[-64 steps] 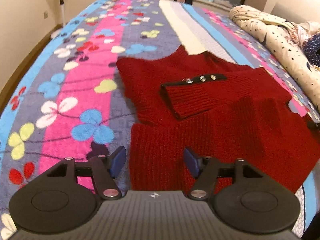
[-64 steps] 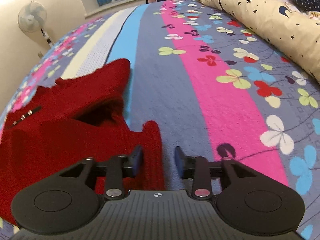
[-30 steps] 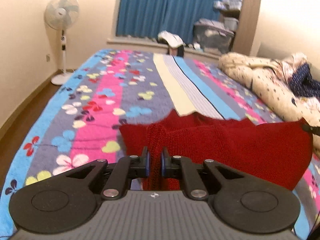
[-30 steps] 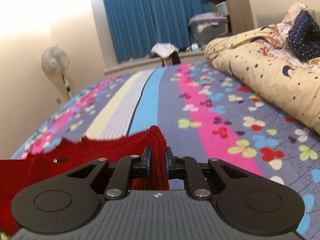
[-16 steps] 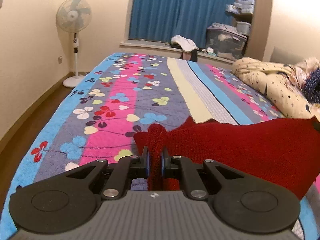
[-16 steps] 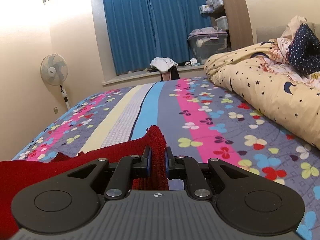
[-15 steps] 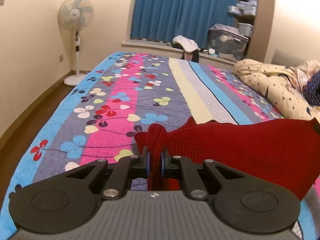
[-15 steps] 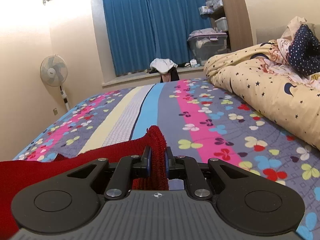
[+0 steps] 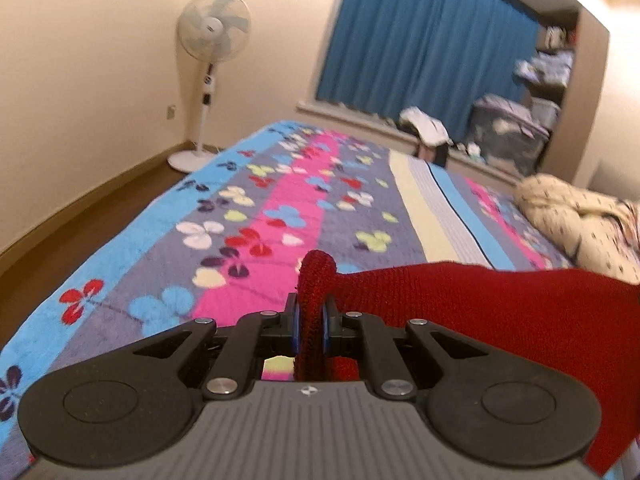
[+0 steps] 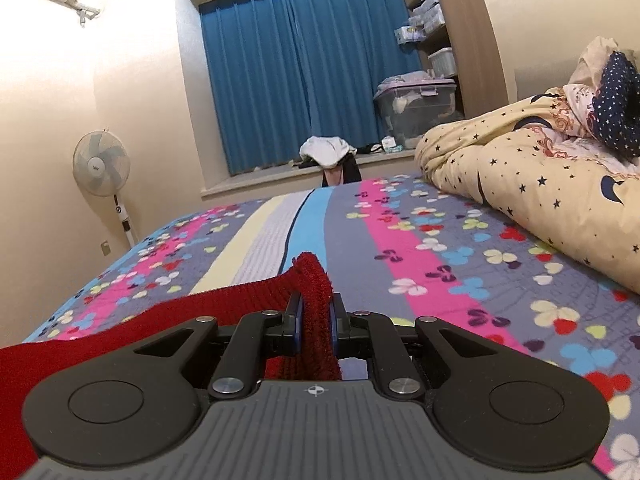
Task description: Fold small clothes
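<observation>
Pinching the red ribbed knit sweater [image 9: 460, 304] above the flowered striped bedspread [image 10: 420, 240], left gripper [image 9: 308, 322] and right gripper [image 10: 316, 322] clamp its corners; fabric trails toward three o'clock.

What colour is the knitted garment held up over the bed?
Dark red knitted garment, plain with no pattern showing; clearest in the left wrist view.

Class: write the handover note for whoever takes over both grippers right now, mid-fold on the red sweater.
Left gripper: shut on one hem corner of the red sweater.
Right gripper: shut on the other corner.
Sweater: its edge hangs stretched between the two, above the flowered bedspread.
Done: both corners gripped and raised.
Left: carry the edge over, lay it down, release, finish the fold.
</observation>
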Demonstrator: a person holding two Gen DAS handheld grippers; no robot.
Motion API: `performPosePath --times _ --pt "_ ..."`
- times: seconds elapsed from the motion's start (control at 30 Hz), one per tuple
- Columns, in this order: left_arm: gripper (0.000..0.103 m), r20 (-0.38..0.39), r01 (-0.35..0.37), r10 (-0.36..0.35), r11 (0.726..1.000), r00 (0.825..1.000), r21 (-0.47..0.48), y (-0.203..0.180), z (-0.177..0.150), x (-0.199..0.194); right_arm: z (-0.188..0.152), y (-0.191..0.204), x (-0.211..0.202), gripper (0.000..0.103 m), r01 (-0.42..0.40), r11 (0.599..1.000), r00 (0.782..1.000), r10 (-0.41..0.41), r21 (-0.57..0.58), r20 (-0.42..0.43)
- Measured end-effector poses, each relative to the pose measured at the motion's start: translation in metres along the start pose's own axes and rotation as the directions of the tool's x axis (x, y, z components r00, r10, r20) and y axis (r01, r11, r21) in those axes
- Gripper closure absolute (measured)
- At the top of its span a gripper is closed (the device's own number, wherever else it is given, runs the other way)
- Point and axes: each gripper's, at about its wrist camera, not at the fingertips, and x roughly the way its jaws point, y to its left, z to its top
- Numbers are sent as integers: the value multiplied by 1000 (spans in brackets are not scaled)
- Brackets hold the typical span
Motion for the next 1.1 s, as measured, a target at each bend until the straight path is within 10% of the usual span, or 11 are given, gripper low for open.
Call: performPosePath --times 0.3,0.43,0.63,0.8,0.93,1.0,1.1 --pt "93 -34 -101 104 993 994 66 -11 -17 65 -29 4 69 90 91 995 989 -96 -51 -110" --pt "91 -178 -118 145 981 973 151 -13 -41 101 -63 -4 116 89 136 988 927 -155 -79 -341" --pt "75 -223 -97 108 994 969 58 3 -25 104 -61 -2 117 88 129 990 931 -140 -55 -337" --pt "63 -289 -77 41 990 956 -114 25 -20 102 -51 -28 111 56 171 982 921 -132 77 -366" --pt "92 -273 -27 6 997 962 -75 18 -19 99 -53 -31 104 62 158 983 923 -111 97 -369" --pt "93 -200 -51 51 999 979 4 8 -15 92 -52 -26 103 90 117 990 934 -82 82 -349" --pt "95 -59 -49 46 998 997 -37 6 6 73 -32 -14 87 91 125 989 971 -107 73 -215"
